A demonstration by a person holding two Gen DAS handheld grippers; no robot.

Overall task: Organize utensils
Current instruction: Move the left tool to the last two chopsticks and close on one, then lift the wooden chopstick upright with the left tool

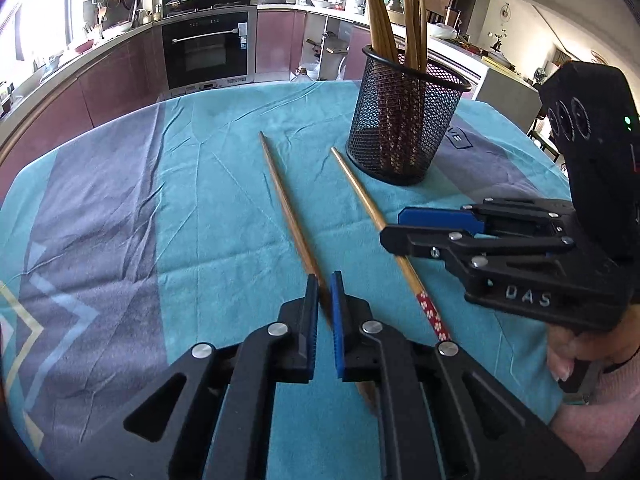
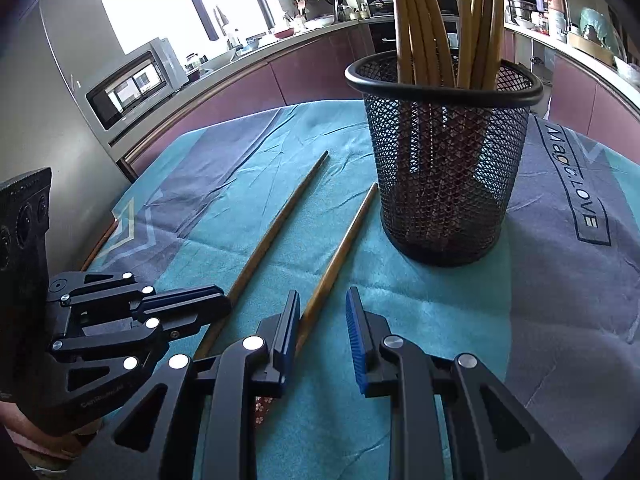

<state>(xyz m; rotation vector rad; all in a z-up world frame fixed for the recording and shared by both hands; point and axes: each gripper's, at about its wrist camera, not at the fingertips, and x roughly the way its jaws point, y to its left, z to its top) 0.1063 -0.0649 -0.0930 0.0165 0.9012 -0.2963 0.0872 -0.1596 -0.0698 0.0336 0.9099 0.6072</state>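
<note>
My left tool (image 1: 325,286) is clamped on the darker chopstick (image 1: 288,216), its blue pads pinching the thick end. That stick's long axis runs away from me across the surface, its thin tip pointing toward the far edge, left of the mesh holder (image 1: 404,120).

My right tool (image 2: 322,308) has its pads apart, and the lighter chopstick (image 2: 340,256) lies between them; I cannot tell whether the left pad touches it. This second stick lies on the cloth nearly parallel to the first, its narrow tip just beside the base of the holder and its thick end toward me, wrapped in a red band with small white flowers (image 1: 434,316).

The black mesh holder stands upright on the teal and grey cloth (image 1: 200,200), with a bundle of chopsticks (image 2: 440,20) in it, thin ends up and fanned outward.

The cloth reads "Magic.LOVE" (image 2: 572,176) to the right of the holder. The right tool's body shows the letters "DAS" (image 1: 528,300).
</note>
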